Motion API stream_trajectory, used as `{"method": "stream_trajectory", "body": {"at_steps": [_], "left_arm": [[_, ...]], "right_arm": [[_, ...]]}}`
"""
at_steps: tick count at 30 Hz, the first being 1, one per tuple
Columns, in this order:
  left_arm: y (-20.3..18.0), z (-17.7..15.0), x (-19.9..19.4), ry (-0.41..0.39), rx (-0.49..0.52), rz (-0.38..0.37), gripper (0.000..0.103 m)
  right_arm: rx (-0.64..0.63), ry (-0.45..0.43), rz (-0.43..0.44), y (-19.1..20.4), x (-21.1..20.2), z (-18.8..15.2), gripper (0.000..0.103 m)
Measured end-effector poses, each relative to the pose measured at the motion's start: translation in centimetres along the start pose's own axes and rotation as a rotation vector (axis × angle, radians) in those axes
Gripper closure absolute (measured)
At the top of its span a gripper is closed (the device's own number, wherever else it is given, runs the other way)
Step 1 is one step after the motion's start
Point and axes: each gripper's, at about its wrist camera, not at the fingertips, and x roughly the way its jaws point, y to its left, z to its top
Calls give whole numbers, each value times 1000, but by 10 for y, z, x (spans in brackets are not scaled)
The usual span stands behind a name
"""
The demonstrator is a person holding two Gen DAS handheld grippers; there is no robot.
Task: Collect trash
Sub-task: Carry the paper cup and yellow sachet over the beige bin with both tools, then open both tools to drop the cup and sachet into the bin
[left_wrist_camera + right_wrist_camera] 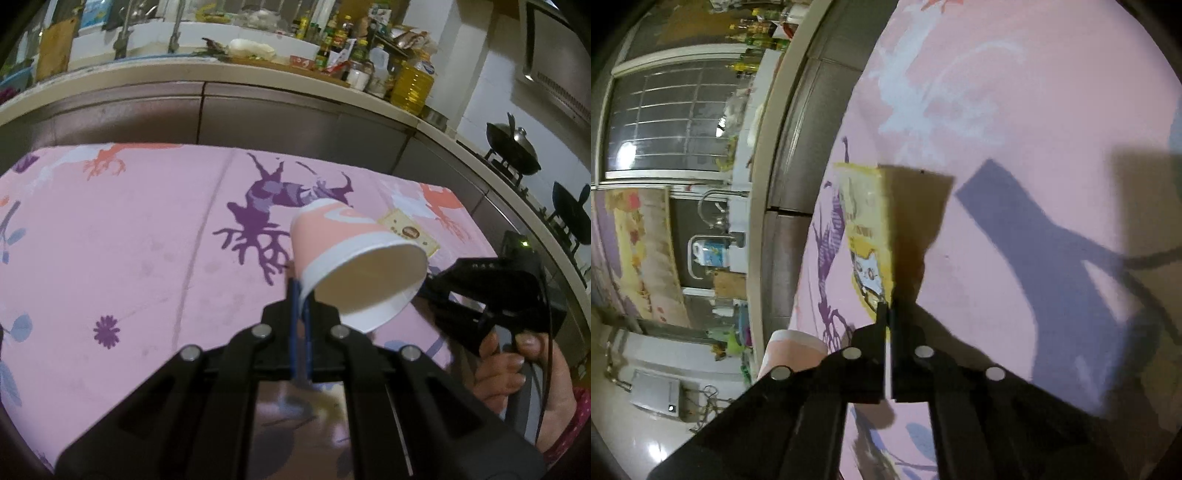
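Currently: left claw [300, 295] pressed together on rim of cup [354, 254]. Cup pink with white rim, tilted, mouth toward camera, held above surface [129, 240] with pink patterned cloth. Right claw [888, 314] pinching lower edge of packet [866, 229]. Packet yellow, cat face printed, standing nearly edge-on to right wrist camera, shadow cast on cloth. Packet partly visible behind cup [408, 230] in left view. Right hand [506, 365] gripping handle at lower right.
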Motion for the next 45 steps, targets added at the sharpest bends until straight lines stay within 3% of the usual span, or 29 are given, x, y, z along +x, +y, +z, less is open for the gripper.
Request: {"method": "stream_trajectory", "body": {"at_steps": [5, 10, 17, 20, 25, 28, 32, 37, 40, 41, 45], "left_arm": [[-35, 0, 3, 16, 46, -38, 101], [-124, 0, 22, 58, 161, -163, 101], [-292, -12, 61, 125, 337, -389, 101], [-367, -22, 85, 165, 392, -478, 101], [-446, -44, 128, 252, 457, -515, 101], [-468, -60, 154, 332, 497, -470, 100], [-472, -75, 179, 442, 514, -381, 98], [-462, -69, 170, 424, 495, -371, 95], [-456, -63, 154, 377, 494, -369, 89], [-453, -60, 151, 370, 496, -370, 86], [-448, -57, 138, 362, 497, -371, 78]], "right_arm": [[-89, -51, 46, -13, -68, -3, 103], [-85, -184, 18, -60, -166, 3, 103], [-37, -472, -147, -139, -331, 28, 103], [-33, -510, -225, -157, -361, 37, 103], [-98, -534, -363, -169, -375, 47, 103], [-116, -533, -431, -173, -369, 48, 103], [-131, -529, -446, -177, -363, 44, 103], [-162, -491, -475, -170, -352, 41, 98], [-175, -504, -478, -164, -354, 38, 77], [-170, -508, -466, -163, -355, 37, 64], [-173, -571, -442, -145, -368, 23, 59]]}}
